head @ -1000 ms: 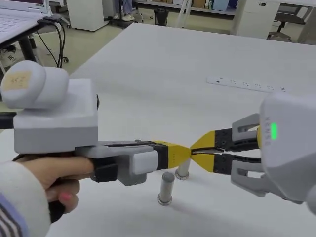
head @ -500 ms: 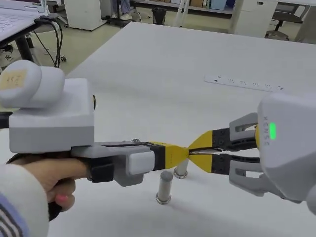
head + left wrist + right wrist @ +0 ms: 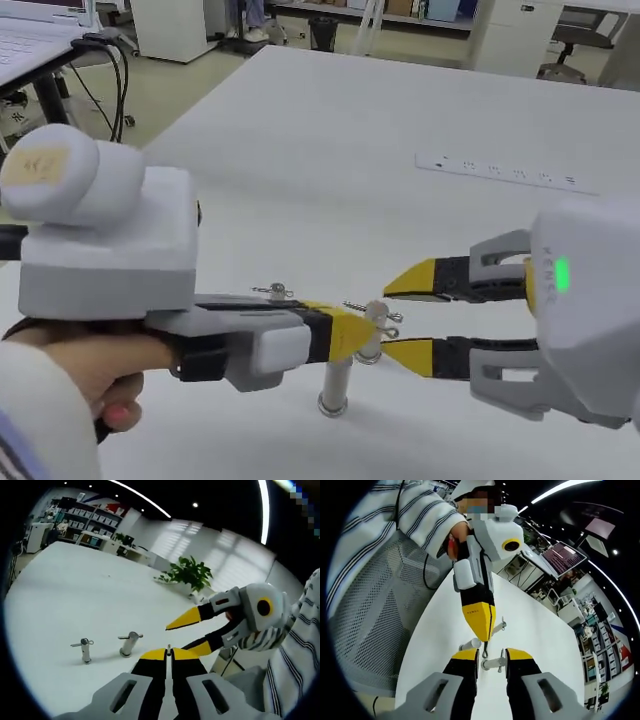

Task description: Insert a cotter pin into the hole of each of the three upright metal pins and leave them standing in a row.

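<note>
Left hand-held gripper [image 3: 169,653] pinching cotter pin [image 3: 485,651], right hand-held gripper [image 3: 389,320] spread

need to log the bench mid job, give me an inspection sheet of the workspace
surface: white table, flat
job's things: two upright silver metal pins, each with a thin wire cotter pin through it; third silver metal pin upright, nearest the person, its top hidden behind the left gripper
clutter: white power strip far across the table
grippers: left gripper shut on a loose cotter pin; right gripper open, facing it tip to tip
cables: black cables hanging off a neighbouring desk
surroundings: laptop, office chair, green potted plant
</note>
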